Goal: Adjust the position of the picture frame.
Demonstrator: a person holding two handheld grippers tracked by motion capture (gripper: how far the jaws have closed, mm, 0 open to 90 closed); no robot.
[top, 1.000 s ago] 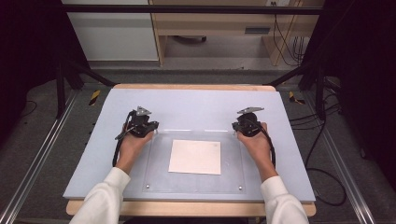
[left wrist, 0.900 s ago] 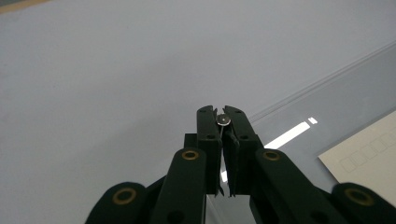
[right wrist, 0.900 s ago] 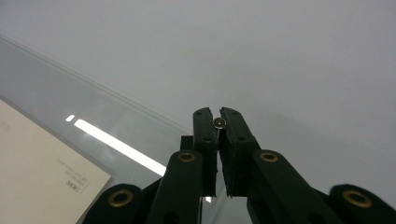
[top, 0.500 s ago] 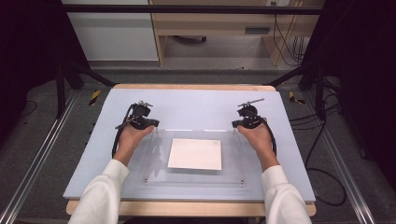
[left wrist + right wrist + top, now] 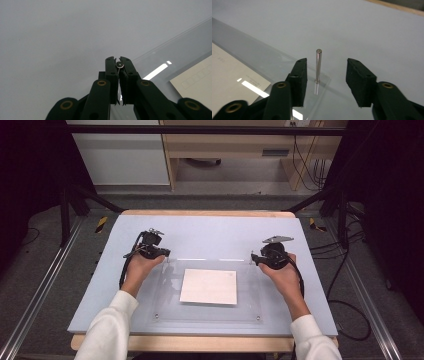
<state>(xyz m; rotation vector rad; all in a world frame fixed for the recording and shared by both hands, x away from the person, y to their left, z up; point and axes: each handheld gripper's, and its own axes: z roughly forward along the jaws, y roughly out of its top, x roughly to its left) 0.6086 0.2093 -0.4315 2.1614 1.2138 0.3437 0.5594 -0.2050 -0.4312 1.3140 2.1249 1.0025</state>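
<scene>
Pale blue mat over the bench (image 5: pixel 210 227), with a clear acrylic plate (image 5: pixel 165 295) lying on it and a white paper sheet (image 5: pixel 209 286) under the plate. Metal pin (image 5: pixel 318 65) stands upright in the plate's far right corner. Right gripper (image 5: pixel 325 72) has just been opening; its fingers (image 5: pixel 299 72) stand apart on either side of the pin, not touching it, so that pin looks seated and let go. Left gripper (image 5: pixel 119 66) is clenched on a second pin (image 5: pixel 120 65) at the far left corner, probably not yet seated.
</scene>
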